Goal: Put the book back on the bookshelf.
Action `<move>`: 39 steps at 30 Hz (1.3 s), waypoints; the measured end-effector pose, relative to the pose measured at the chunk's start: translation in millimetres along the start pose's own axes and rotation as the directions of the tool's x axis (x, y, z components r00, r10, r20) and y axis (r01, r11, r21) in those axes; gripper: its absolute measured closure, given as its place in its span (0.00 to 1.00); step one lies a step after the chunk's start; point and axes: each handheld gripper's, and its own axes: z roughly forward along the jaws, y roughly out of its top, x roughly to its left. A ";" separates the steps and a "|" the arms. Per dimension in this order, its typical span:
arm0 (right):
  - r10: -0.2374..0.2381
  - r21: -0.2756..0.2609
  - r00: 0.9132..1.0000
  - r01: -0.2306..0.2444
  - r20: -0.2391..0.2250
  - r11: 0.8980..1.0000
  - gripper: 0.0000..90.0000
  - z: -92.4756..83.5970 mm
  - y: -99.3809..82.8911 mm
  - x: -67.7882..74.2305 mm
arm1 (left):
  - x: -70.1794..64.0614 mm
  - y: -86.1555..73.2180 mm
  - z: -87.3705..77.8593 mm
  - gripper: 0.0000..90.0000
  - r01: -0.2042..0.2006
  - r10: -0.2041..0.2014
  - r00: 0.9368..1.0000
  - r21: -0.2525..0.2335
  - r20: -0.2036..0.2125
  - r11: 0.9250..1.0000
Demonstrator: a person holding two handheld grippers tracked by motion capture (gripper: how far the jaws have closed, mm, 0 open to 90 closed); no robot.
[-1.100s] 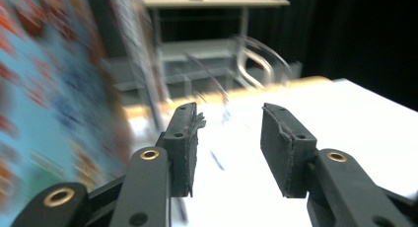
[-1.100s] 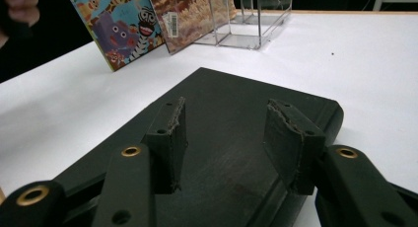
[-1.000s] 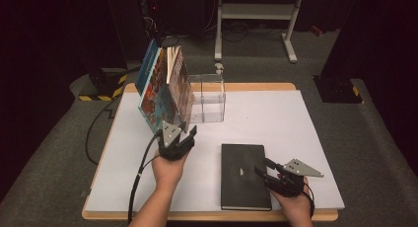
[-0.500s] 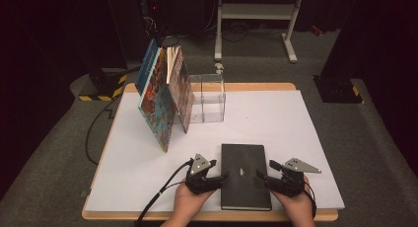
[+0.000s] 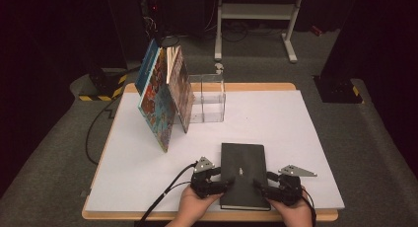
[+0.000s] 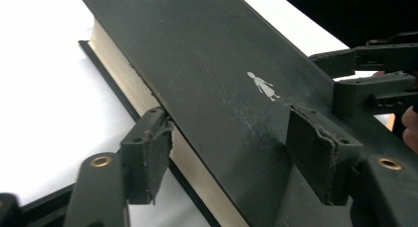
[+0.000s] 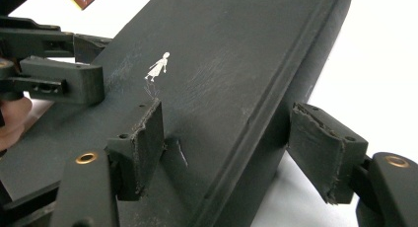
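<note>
A black hardcover book (image 5: 242,172) lies flat near the table's front edge, a small white figure on its cover (image 6: 261,85). My left gripper (image 5: 224,183) is at its left page edge; in the left gripper view (image 6: 234,148) one jaw rests over the cover and the other sits beside the pages. My right gripper (image 5: 261,186) straddles the spine edge (image 7: 234,148), with a gap at its outer pad (image 7: 325,158). Both pairs of jaws have just been opening, the book's edge between them. Neither pair presses on the book.
Colourful picture books (image 5: 162,98) lean upright against a clear plastic holder (image 5: 209,98) at the back left. The white table top (image 5: 286,123) is bare to the right. A cable (image 5: 162,202) trails off the front edge. A metal stand (image 5: 256,19) is behind the table.
My left hand came down from the standing picture books to the black book's left edge. The right gripper stayed at the right edge. Both jaws stand wider.
</note>
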 end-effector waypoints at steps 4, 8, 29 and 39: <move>-0.023 0.013 1.000 0.023 0.009 1.000 0.33 10.6 9.9 6.3 | 14.7 7.6 -5.1 0.41 0.003 -0.003 0.999 -0.005 -0.032 1.000; -0.061 0.024 0.998 0.061 0.003 0.998 0.34 32.1 25.7 17.5 | 34.4 13.1 -14.7 0.42 0.020 -0.020 0.998 -0.001 -0.057 1.000; -0.046 -0.042 0.996 0.044 -0.071 0.998 0.35 36.5 19.2 9.6 | 45.1 19.7 -29.2 0.37 -0.027 0.022 0.994 -0.049 -0.103 0.998; -0.045 -0.045 0.997 0.042 -0.059 0.998 0.36 34.1 19.2 6.7 | 45.5 13.3 -21.2 0.43 0.027 -0.027 0.998 -0.003 -0.049 1.000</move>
